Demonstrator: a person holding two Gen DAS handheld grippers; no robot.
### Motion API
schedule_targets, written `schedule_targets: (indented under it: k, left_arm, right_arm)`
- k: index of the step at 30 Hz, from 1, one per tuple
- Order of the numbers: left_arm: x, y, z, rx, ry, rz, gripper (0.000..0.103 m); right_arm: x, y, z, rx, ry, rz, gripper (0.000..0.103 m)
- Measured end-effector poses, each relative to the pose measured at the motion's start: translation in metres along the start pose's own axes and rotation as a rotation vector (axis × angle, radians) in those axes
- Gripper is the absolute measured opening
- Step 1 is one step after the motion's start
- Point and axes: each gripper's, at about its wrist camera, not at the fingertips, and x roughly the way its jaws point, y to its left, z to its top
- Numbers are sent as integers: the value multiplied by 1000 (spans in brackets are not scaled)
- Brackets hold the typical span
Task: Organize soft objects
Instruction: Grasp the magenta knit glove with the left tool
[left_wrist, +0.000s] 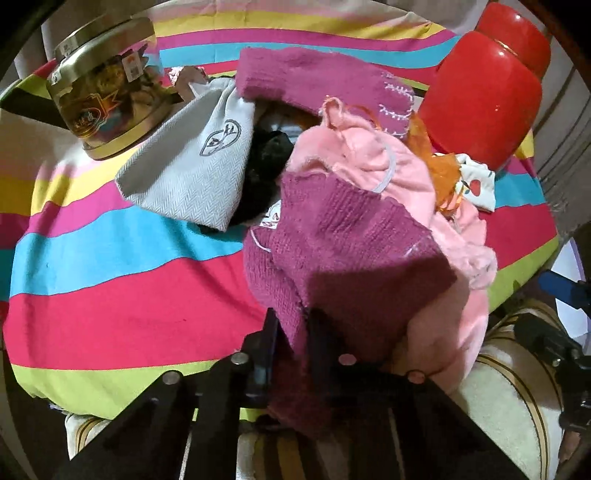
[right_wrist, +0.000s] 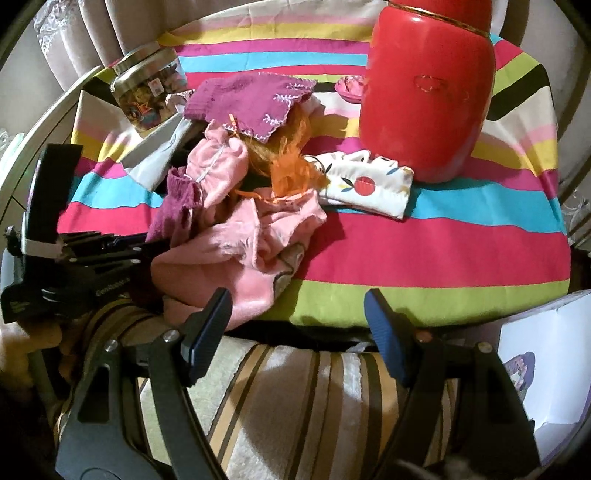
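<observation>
We saw the left tool (left_wrist: 291, 332) clamped on a fold of the purple knitted garment (left_wrist: 343, 243), which lay on the pile of soft things on the striped desk (left_wrist: 110, 295). The right tool (right_wrist: 295, 321) stood wide open and empty over the desk's near edge, beside the pink garment (right_wrist: 236, 258).

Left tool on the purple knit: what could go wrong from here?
1. The left tool is shut on the purple knit, which lies tangled with the pink garment; lifting may drag both.
2. The pile touches the red jar; a hard pull could nudge it.
</observation>
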Motion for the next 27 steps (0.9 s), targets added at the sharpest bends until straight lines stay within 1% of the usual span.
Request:
schedule_targets:
  k: [4, 8, 12, 17, 19, 27]
  left_arm:
    - [-17, 3, -7, -26, -45, -27, 12]
    - [-41, 21, -15, -110, -134, -73, 11]
    - [-58, 38, -23, -189, -202, -62, 11]
    - [-65, 64, -31, -290, -238, -58, 11]
    - [-60, 62, -25, -304, -250, -59, 11]
    - [-56, 55, -18, -297, -275, -74, 11]
  right_arm:
    - [2, 3, -2, -15, 7, -5, 78]
    - [4, 1, -3, -4, 16, 5, 78]
    - [7, 1, -3, 2, 30, 8, 79]
    - [11, 8, 0, -27, 40, 9, 79]
    - [13, 11, 2, -33, 47, 20, 79]
    - [39, 22, 20, -18, 110, 88, 79]
